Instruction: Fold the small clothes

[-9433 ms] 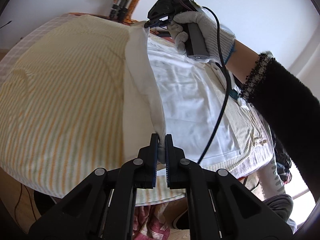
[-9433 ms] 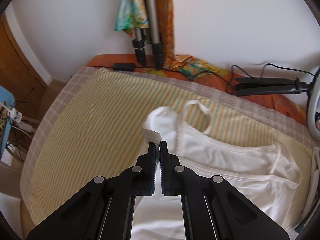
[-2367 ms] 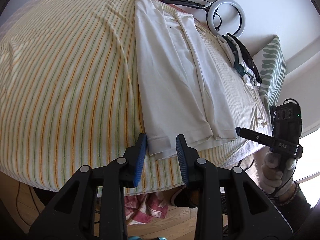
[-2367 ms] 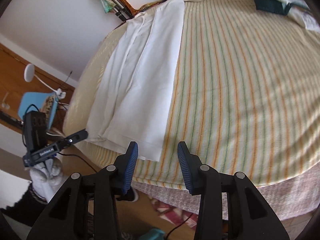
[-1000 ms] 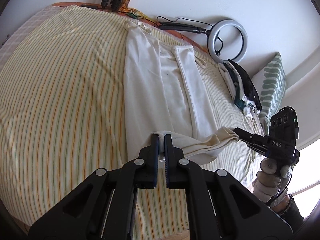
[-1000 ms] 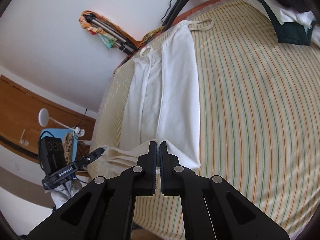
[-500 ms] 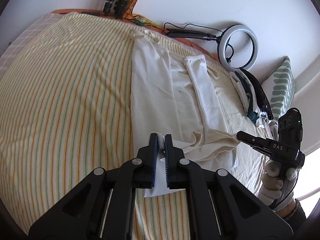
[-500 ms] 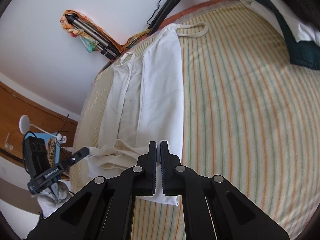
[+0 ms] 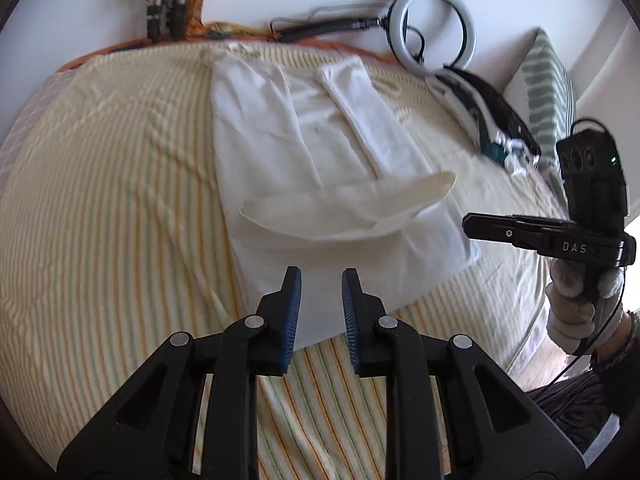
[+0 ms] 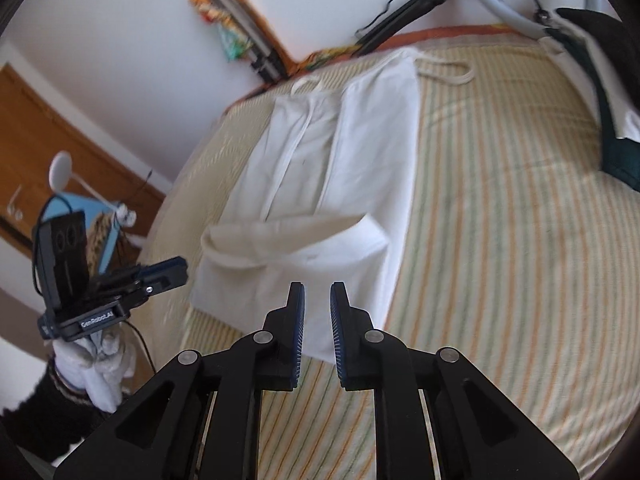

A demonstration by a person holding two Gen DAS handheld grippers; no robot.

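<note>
The white garment (image 9: 320,168) lies in the middle of the left wrist frame, spread on the striped bedcover (image 9: 112,208). Its two long sides are folded inward, and its lower hem is turned up over the body, so a curved loose flap crosses the cloth from left to right. In the right wrist view the same garment (image 10: 344,152) runs from the upper middle down to the centre, with the turned flap just above the fingertips.

The left gripper (image 9: 317,280) is at the lower centre of its frame, above the near edge of the garment; its jaws stand apart and hold nothing. The right gripper (image 10: 317,294) is also released, with a small gap between the blue pads and no cloth in it.

At the top right of the left view a ring light (image 9: 434,26) leans at the wall, and a dark pile of clothes (image 9: 492,116) lies beside a green patterned pillow (image 9: 552,80).
</note>
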